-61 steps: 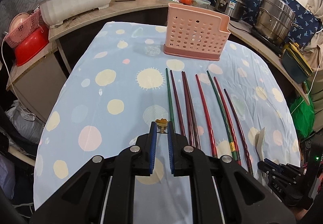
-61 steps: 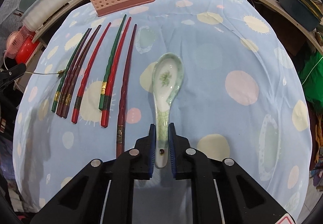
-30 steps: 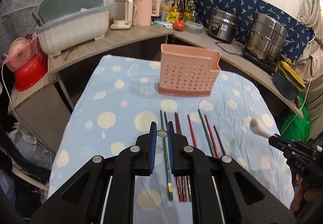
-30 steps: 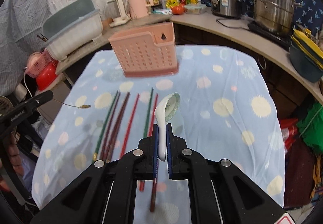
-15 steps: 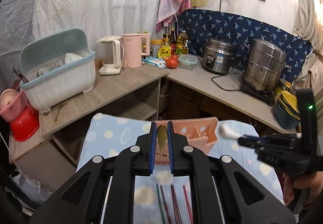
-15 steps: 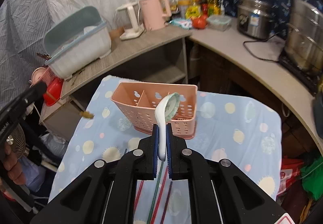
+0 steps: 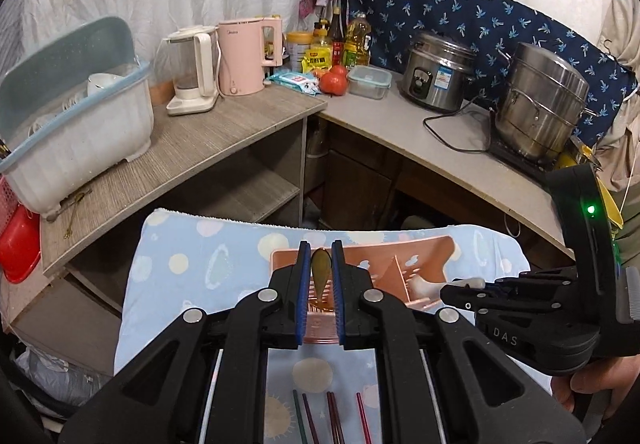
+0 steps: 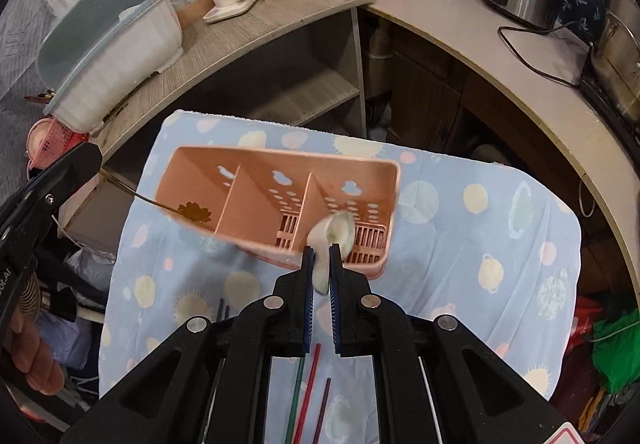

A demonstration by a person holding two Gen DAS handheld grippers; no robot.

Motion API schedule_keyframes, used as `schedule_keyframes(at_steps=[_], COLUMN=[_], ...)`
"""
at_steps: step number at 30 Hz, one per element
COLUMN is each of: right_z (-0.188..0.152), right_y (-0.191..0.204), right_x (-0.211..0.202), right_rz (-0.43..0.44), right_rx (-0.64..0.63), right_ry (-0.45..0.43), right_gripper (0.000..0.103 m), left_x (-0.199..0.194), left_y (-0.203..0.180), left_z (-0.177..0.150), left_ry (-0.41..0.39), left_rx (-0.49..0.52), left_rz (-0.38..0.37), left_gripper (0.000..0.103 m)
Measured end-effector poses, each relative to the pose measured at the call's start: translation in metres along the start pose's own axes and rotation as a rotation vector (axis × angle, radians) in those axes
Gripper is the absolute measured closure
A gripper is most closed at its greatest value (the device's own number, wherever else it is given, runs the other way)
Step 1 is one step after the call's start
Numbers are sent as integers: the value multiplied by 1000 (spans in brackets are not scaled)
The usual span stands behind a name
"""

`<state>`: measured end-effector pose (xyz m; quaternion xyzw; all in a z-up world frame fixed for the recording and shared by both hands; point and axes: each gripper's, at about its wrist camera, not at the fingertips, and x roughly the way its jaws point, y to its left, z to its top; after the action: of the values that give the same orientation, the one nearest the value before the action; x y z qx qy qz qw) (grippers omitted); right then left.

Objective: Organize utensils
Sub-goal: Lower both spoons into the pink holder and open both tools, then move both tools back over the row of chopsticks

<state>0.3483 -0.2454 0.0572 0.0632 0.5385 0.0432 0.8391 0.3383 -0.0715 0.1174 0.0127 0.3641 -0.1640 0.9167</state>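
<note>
My biggest worry is the ceramic spoon (image 8: 334, 240) in my right gripper (image 8: 320, 276): I am pinching only its slim glazed handle, the heavy bowl hangs forward and down, and if the handle slips or pivots between the pads it could drop hard onto the slatted floor of the pink caddy (image 8: 384, 172) or clip the divider and land in the wrong slot. The caddy looks light and stands near the far edge of the spotted tablecloth (image 8: 480, 244), so a knock from either tool could tip it or shove it towards that edge. My left gripper (image 7: 321, 276) is clamped on the thin brass spoon (image 8: 194, 211), holding it by the bowl end, with the long wire-like handle and its flower-shaped tip reaching out over the caddy's leftmost compartment; that thin handle could snag a hole in the wall or spring out as I let go. Both tools are crowding one small opening, so they could bump each other. As things lie, the ceramic spoon's bowl sits just above the rightmost compartment, close by the near wall, directly ahead of my right jaws, which are squeezed tight on its handle. The chopsticks (image 8: 310, 384) wait on the cloth below my right tool, well short of the caddy.
</note>
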Motion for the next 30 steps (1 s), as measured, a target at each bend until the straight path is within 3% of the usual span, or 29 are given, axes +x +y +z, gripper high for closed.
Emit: schedule_keyframes(at_steps=[4, 6, 8, 17, 24, 30], right_z=[1, 2, 1, -24, -85, -147], right_y=[2, 2, 4, 5, 6, 11], right_x=[-3, -8, -14, -49, -66, -62], right_rz=[-28, -43, -62, -73, -99, -112], right_rx=[-3, -2, -10, -14, -20, -23], right_ry=[-40, -73, -104, -200, -217, -182], right_gripper=[89, 73, 71, 64, 60, 60], left_x=[9, 9, 6, -25, -49, -56], left_y=[3, 4, 6, 18, 26, 29], left_z=[-2, -3, -4, -18, -59, -118], left_ry=[7, -2, -10, -57, -39, 36], left_rx=[-18, -15, -27, -35, -31, -34], left_rz=[5, 25, 30, 64, 122, 129], left_gripper=[92, 86, 73, 66, 65, 65])
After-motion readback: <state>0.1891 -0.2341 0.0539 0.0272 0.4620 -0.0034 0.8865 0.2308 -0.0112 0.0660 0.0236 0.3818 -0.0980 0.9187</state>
